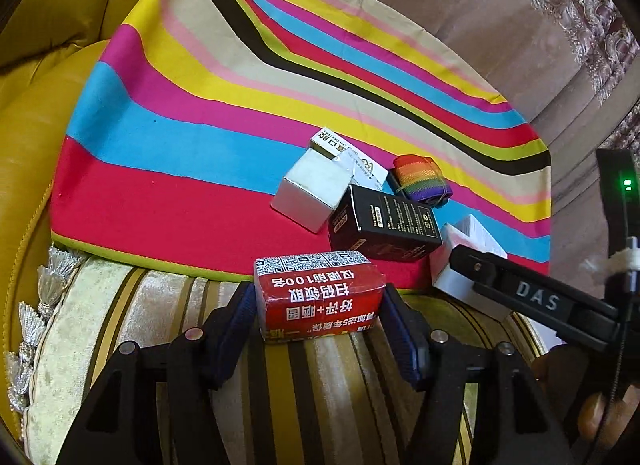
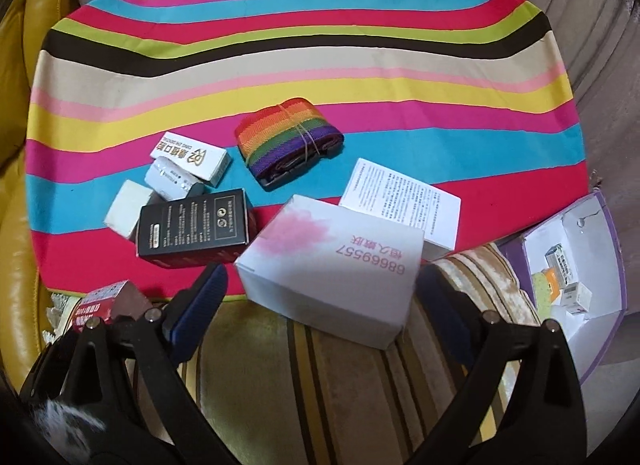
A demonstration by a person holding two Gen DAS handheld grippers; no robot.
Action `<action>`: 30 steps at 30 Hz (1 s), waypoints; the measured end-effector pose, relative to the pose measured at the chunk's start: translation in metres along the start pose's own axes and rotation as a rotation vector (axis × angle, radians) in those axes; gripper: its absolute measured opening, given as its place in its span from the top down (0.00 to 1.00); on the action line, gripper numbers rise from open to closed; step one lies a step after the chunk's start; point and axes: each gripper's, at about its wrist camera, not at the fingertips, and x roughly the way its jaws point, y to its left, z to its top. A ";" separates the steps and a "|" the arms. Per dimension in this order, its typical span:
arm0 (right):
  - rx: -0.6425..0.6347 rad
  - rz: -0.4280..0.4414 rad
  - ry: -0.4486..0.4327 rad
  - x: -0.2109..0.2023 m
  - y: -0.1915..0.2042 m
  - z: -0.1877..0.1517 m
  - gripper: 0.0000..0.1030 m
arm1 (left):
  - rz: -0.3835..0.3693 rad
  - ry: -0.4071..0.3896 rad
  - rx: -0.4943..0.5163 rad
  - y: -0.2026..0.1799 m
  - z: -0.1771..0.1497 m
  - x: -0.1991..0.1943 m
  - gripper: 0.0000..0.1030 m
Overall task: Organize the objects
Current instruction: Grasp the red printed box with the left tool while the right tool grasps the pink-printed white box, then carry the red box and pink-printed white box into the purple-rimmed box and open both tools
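Note:
My left gripper [image 1: 320, 301] is shut on a red box [image 1: 320, 297] with white Chinese print, held over the striped cushion's front edge; the box also shows in the right wrist view [image 2: 106, 301]. My right gripper [image 2: 320, 293] is open, its blue pads either side of a white box [image 2: 332, 265] with a pink blotch, apart from its sides. On the striped cloth [image 2: 120, 77] lie a black box [image 2: 194, 225], small white boxes [image 2: 190, 155], a rainbow strap roll [image 2: 288, 141] and a printed white box [image 2: 400, 201].
An open purple-edged box [image 2: 576, 265] holding small cartons stands at the right. A yellow leather sofa [image 1: 36, 125] surrounds the cloth on the left. A gold striped cushion [image 2: 320, 385] lies under both grippers. Beige curtain fabric [image 1: 500, 25] hangs behind.

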 end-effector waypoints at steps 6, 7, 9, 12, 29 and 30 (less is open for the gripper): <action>0.009 -0.024 0.025 0.009 0.004 0.001 0.06 | -0.006 -0.003 -0.003 0.000 0.000 0.001 0.39; 0.013 -0.032 0.029 0.011 0.004 0.001 0.06 | -0.007 -0.002 -0.003 0.000 0.000 0.001 0.39; 0.020 -0.032 0.032 0.013 0.003 0.002 0.06 | -0.006 -0.002 -0.004 0.000 0.000 0.002 0.39; 0.027 -0.022 0.026 0.013 0.002 0.001 0.06 | -0.003 -0.001 0.000 0.000 0.000 0.001 0.39; -0.113 0.189 -0.051 -0.026 -0.033 -0.032 0.07 | 0.036 -0.011 0.047 -0.011 0.000 0.000 0.39; -0.120 0.189 -0.052 -0.028 -0.036 -0.034 0.07 | 0.040 -0.016 0.059 -0.015 0.001 -0.001 0.39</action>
